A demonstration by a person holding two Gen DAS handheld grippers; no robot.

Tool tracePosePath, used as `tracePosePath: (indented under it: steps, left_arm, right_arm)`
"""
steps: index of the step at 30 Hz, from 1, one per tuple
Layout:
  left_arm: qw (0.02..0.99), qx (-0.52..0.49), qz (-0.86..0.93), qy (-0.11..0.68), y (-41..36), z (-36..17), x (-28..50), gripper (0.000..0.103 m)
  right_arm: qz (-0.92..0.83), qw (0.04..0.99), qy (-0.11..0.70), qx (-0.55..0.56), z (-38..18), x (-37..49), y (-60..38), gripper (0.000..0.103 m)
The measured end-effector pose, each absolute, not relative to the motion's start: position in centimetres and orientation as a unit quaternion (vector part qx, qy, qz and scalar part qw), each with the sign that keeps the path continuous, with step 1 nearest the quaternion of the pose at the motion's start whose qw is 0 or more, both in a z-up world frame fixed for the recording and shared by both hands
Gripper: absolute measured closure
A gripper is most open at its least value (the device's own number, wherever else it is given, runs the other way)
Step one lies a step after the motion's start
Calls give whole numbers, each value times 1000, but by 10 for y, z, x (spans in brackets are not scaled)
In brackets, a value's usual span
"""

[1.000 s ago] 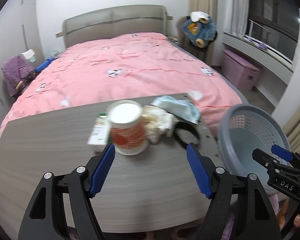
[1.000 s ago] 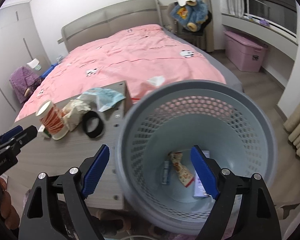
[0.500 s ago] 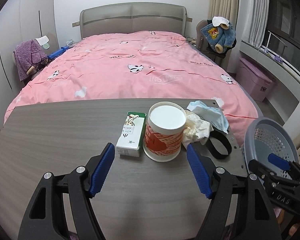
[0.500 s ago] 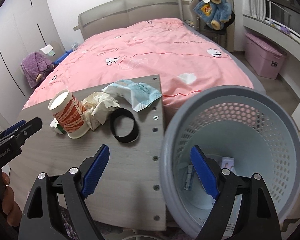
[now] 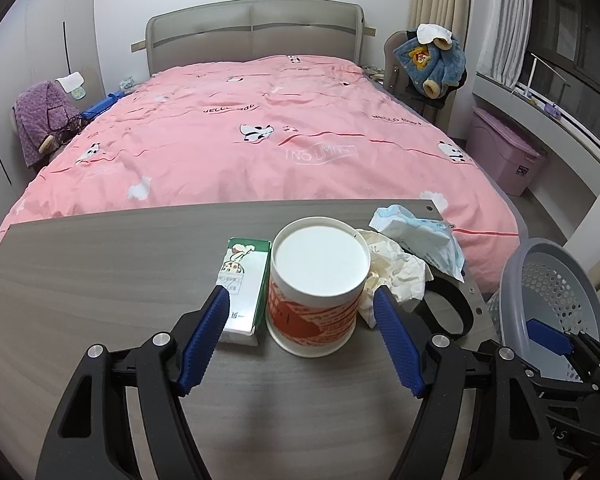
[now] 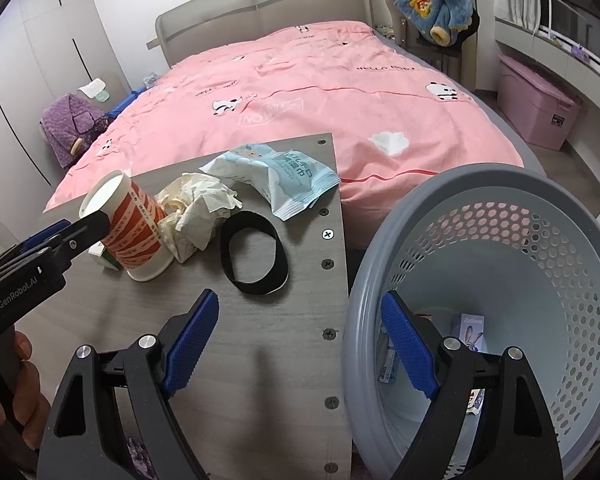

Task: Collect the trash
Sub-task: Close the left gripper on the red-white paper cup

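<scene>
A red and white paper cup [image 5: 316,292] stands upright on the grey table [image 5: 100,280]. My left gripper [image 5: 302,312] is open, its blue fingers on either side of the cup, not touching. A small milk carton [image 5: 244,280] lies left of the cup. Crumpled paper [image 5: 396,272], a light blue wrapper [image 5: 420,236] and a black band [image 5: 448,312] lie to its right. The cup also shows in the right wrist view [image 6: 132,228]. My right gripper [image 6: 300,332] is open and empty, straddling the rim of the grey perforated basket [image 6: 540,280], which holds some packets.
A bed with a pink cover [image 5: 260,140] lies behind the table. A chair with a blue jacket [image 5: 428,60] and a pink storage box [image 5: 504,152] stand at the right. The basket [image 5: 556,280] sits off the table's right edge.
My left gripper has swung left and moved in so the cup now sits between its fingers. The right gripper has drifted left, from over the basket to over its rim and the table edge.
</scene>
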State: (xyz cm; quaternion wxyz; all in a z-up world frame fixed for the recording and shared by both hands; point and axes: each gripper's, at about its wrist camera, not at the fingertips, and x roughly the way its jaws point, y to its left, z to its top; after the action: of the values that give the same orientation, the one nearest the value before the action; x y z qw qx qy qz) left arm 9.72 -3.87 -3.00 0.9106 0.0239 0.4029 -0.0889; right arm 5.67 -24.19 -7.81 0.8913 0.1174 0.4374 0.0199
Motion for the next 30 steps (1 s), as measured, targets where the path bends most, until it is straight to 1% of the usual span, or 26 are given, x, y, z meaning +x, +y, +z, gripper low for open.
tracePosePath:
  steps: [7, 22, 23, 24, 30]
  left_arm:
    - [910, 25, -82, 406, -40, -37, 108, 32]
    - [912, 24, -94, 398, -48, -42, 125, 32]
    - [913, 23, -96, 396, -49, -41, 124, 38]
    - [913, 23, -99, 395, -50, -41, 124, 48]
    - [911, 14, -109, 397, -47, -38, 123, 48]
  right_arm:
    - [17, 890, 441, 116, -81, 65, -240, 20]
    - [4, 893, 437, 102, -78, 73, -241, 21]
    - [3, 894, 436, 100, -77, 73, -241, 21]
    - [3, 895, 435, 98, -77, 73, -240, 21]
    - [-2, 898, 430, 89, -74, 70, -238, 21]
